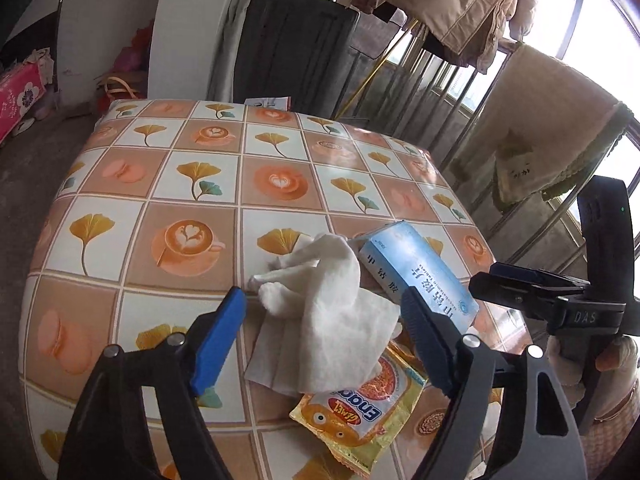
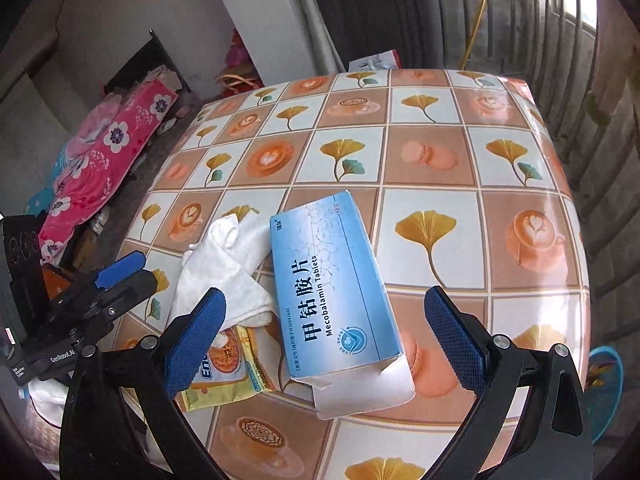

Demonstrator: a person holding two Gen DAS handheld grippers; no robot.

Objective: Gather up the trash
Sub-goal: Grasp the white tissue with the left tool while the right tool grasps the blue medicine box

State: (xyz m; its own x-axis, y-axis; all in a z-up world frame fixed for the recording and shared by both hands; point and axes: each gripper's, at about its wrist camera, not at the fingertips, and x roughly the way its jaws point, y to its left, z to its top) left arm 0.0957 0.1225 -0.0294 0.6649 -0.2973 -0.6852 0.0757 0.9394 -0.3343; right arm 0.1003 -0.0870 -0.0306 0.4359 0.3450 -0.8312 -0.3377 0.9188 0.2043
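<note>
On the table's patterned cloth [image 1: 192, 184] lies a small heap of trash. My left gripper [image 1: 322, 304] stands open around a crumpled white tissue [image 1: 332, 328]; its blue pads do not press on it. Under the tissue lies a yellow snack wrapper [image 1: 360, 412], and a blue medicine box [image 1: 416, 272] leans beside it. In the right wrist view my right gripper [image 2: 324, 294] stands open over that box [image 2: 336, 288], one finger on each side, apart from it. The tissue [image 2: 224, 272] and wrapper [image 2: 228, 368] lie left of the box. Each gripper shows in the other's view: the right [image 1: 520, 288], the left [image 2: 116, 280].
A drying rack with a towel [image 1: 552, 120] and hanging coats stands beyond the table's right edge. A dark chair [image 1: 296, 40] is behind the far edge. Pink floral bedding [image 2: 100, 168] lies on the floor at left, a teal basket [image 2: 604, 392] at right.
</note>
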